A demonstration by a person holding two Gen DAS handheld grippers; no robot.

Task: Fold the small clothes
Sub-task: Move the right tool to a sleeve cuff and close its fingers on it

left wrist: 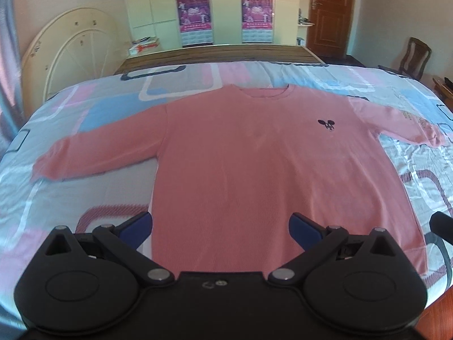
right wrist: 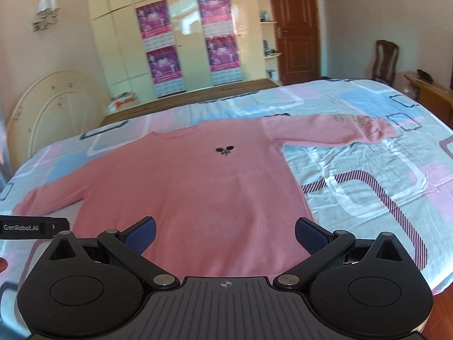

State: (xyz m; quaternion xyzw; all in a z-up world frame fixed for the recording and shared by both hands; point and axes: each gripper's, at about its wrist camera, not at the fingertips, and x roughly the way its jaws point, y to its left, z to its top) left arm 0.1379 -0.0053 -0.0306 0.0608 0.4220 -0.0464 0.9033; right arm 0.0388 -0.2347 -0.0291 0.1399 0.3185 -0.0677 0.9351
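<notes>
Sweater lies flat ahead of both tools.

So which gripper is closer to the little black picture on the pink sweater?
Right, probably. The right gripper hangs over the hem almost straight below the black logo. The left gripper is open over the hem too, but the logo sits off to its right.

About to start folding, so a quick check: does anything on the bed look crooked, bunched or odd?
Nothing stands out. The pink sweater lies flat and face up on the bedsheet, both sleeves spread out to the sides. Both hand-held grippers, left and right, are open above its hem and hold nothing.
</notes>
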